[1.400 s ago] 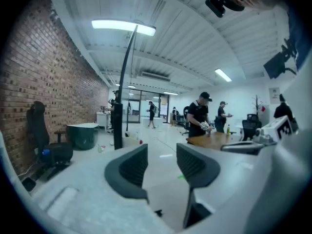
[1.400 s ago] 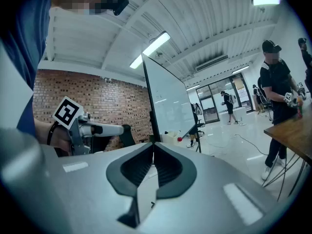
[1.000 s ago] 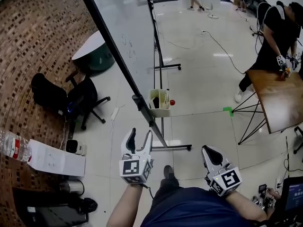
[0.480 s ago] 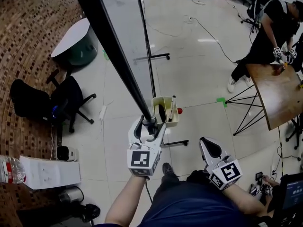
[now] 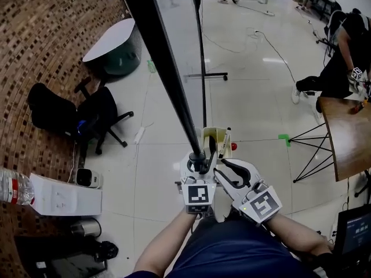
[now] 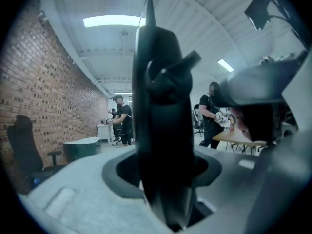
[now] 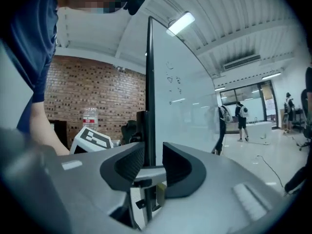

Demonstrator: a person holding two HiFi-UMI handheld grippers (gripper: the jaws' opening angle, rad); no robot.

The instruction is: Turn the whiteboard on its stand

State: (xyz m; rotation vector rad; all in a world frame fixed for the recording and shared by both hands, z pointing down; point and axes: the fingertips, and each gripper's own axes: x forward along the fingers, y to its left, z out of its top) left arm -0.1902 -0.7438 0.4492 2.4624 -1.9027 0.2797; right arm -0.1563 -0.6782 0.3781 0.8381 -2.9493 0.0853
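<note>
Head view: the whiteboard [image 5: 166, 68] is seen almost edge-on, its black frame running from the top of the picture down to both grippers. It is carried on a black stand [image 5: 202, 51], whose foot lies on the pale floor beyond. The left gripper [image 5: 198, 161] is clamped on the lower corner of the frame. In the left gripper view the dark frame member [image 6: 163, 106] fills the gap and both pads are pressed against it, the jaws having just been closing. The right gripper [image 5: 221, 170] is set just beside the left one, jaws spread and just been opening. In the right gripper view the board's edge [image 7: 150, 82] stands between the pads, close against the pad at that view's left. A gap is left to the other pad, so nothing is pinched there. A pale holder [image 5: 213, 139] with a marker in it sits just beyond the grippers, with a small red object [image 5: 233, 146] beside it. An office chair [image 5: 98, 117] is seen near the brick wall at left and a wooden table [image 5: 348, 135] at right, both well apart from the board.
</note>
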